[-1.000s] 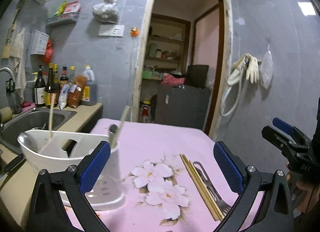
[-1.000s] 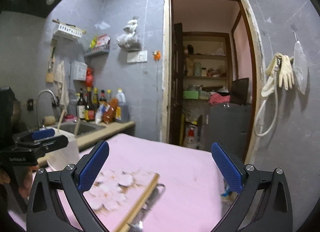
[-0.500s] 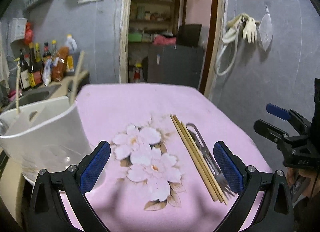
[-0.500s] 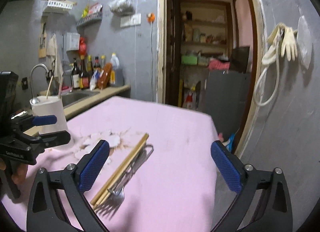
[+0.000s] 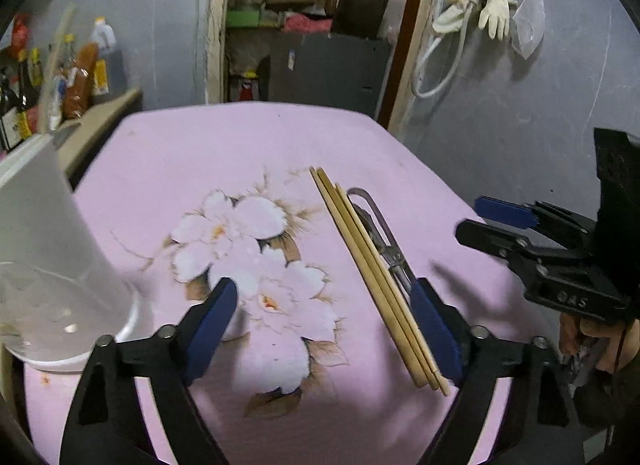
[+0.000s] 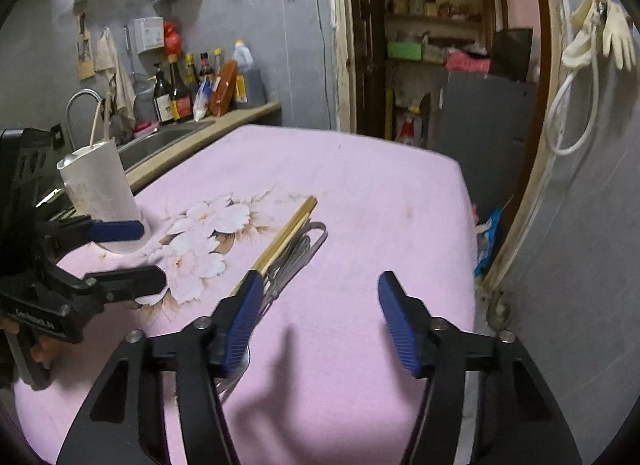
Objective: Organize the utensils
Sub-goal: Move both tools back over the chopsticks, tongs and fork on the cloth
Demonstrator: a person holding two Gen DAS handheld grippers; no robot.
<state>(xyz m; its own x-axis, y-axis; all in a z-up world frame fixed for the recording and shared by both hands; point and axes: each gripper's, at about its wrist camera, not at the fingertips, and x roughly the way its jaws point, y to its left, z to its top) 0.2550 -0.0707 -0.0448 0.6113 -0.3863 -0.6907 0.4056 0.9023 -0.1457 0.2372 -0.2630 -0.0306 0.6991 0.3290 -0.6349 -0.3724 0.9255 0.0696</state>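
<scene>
Wooden chopsticks lie in a bundle on the pink flowered tablecloth, with a metal fork along their right side. They also show in the right wrist view, chopsticks and fork. A white utensil holder with sticks in it stands at the table's left edge; it shows in the left wrist view. My left gripper is open and empty, low over the flower print, its right finger beside the chopsticks. My right gripper is open and empty, its left finger over the chopsticks' near end.
A counter with a sink and several bottles runs along the left. A doorway with shelves and a grey cabinet lies behind the table. Gloves and a hose hang on the right wall.
Both grippers have tilted down and moved closer to the table. The chopsticks and fork now lie right at the fingers. The holder has slid to the left edge of the left view.
</scene>
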